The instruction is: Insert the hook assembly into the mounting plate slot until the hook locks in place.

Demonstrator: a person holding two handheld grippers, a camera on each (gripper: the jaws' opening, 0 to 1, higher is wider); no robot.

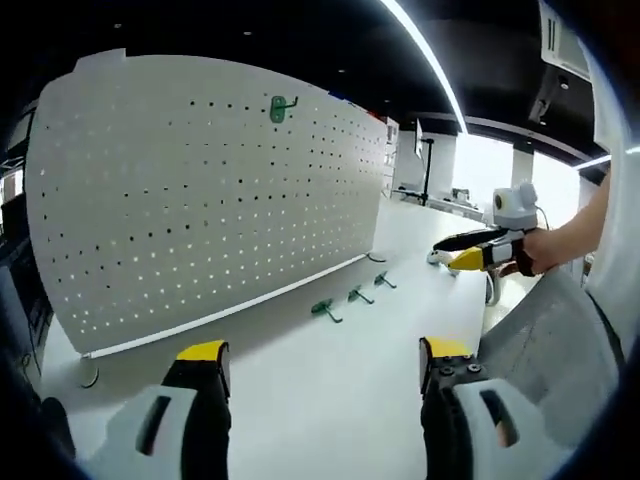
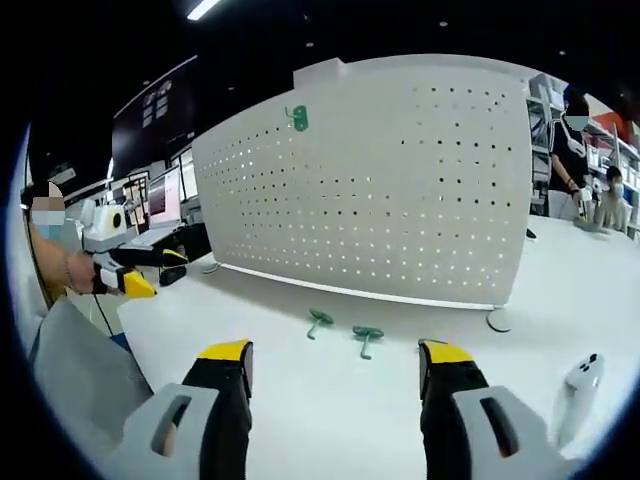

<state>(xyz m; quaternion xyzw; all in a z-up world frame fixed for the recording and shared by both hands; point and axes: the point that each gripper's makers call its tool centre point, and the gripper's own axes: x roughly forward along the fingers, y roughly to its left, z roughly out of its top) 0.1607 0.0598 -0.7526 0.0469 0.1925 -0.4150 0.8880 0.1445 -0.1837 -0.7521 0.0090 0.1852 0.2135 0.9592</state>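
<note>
Above the white table (image 1: 330, 390), each hand-held gripper, left (image 1: 325, 365) and right (image 2: 335, 365), gapes wide apart, holding nothing.

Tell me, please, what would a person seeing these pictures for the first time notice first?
The large white perforated metal board stands upright on the white table and dominates both views. One green plastic hook already hangs near its top edge, while loose green hooks lie on the table in front of its base. In the foreground of each view an open yellow-tipped claw points toward the board, holding nothing.
</note>
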